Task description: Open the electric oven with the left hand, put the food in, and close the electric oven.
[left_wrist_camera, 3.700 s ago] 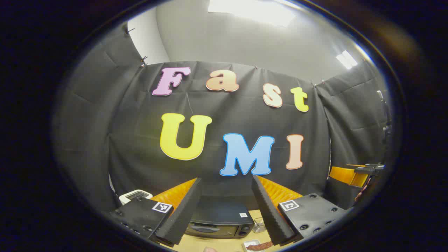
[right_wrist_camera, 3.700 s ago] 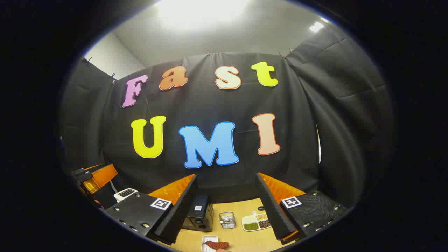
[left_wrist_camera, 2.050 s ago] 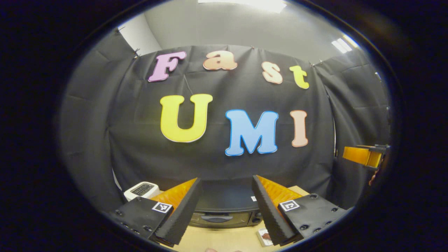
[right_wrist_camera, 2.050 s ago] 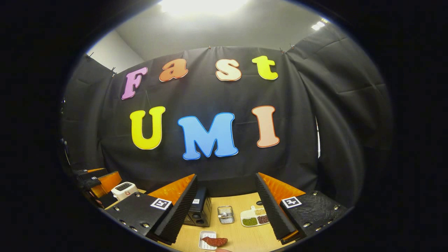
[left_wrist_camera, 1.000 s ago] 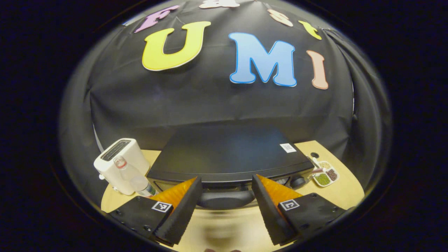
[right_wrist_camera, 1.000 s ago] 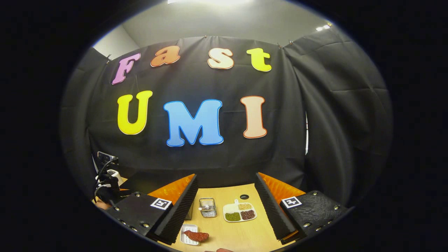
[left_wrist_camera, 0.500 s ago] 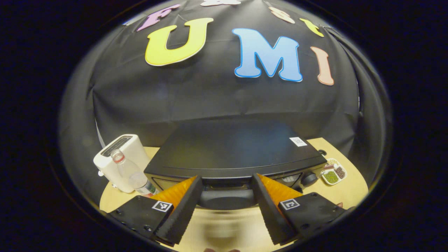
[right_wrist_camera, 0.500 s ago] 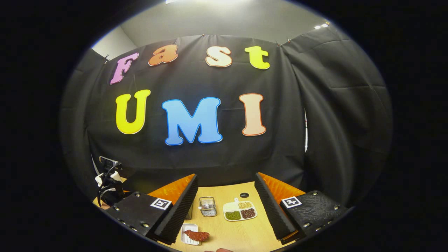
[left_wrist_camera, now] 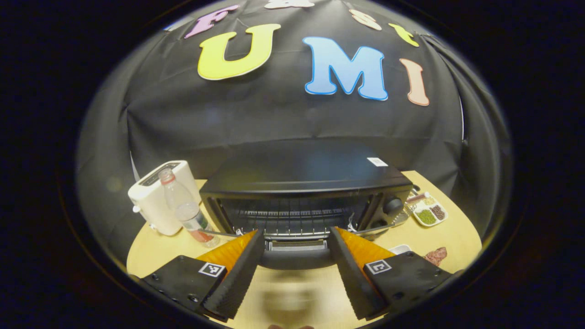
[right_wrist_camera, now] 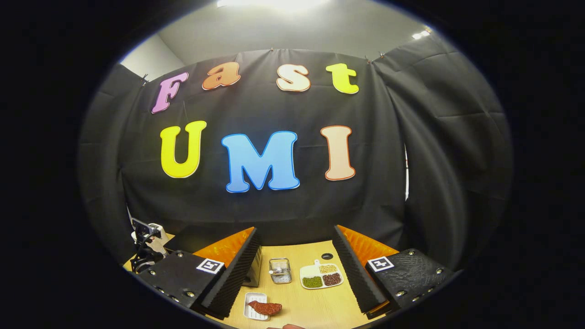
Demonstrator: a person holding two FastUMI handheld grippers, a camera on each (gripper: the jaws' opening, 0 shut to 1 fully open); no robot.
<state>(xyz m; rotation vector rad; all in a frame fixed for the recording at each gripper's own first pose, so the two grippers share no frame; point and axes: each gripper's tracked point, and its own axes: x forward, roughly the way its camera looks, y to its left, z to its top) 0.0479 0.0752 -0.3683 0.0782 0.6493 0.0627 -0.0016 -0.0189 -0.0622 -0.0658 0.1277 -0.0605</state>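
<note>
- L gripper (left_wrist_camera: 296, 274) sits low at the front of the electric oven (left_wrist_camera: 306, 176); its two fingers stand apart, one each side of the oven door handle (left_wrist_camera: 296, 258). Handle lies between them; can't tell if either finger actually touches it, so no clear clamp.
- Oven door (left_wrist_camera: 297, 246) is partly swung down: the cavity is exposed, w/ a wire rack (left_wrist_camera: 292, 214) visible inside across its width.
- Oven: black box, flat top w/ a small white sticker (left_wrist_camera: 377, 161) near its right rear corner, knobs (left_wrist_camera: 392, 205) on the right front panel.
- Left of the oven in the left gripper view: white toaster (left_wrist_camera: 157, 196), w/ a clear plastic bottle (left_wrist_camera: 185, 210) just in front of it, upright, red cap.
- Right of the oven: divided white dish (left_wrist_camera: 428, 214) w/ green, brown and pale contents.
- Food, a reddish-brown piece of meat (left_wrist_camera: 436, 255), lies on the wooden table (left_wrist_camera: 438, 237) to the right front of the oven, outside it. A small white tray edge (left_wrist_camera: 401, 249) shows beside it.
- R gripper (right_wrist_camera: 297, 274) is held up above the table, jaws wide apart, nothing between them.
- In the right gripper view the same meat (right_wrist_camera: 265, 308) rests on a small white tray (right_wrist_camera: 252, 305), low between the fingers but well below them.
- Further back on the table (right_wrist_camera: 315, 306): small wire basket (right_wrist_camera: 279, 270), then the divided dish (right_wrist_camera: 321, 276) to its right, a dark round hole (right_wrist_camera: 327, 256) in the tabletop behind.
- Oven's side (right_wrist_camera: 257, 269) shows just past the R gripper's left-hand finger.
</note>
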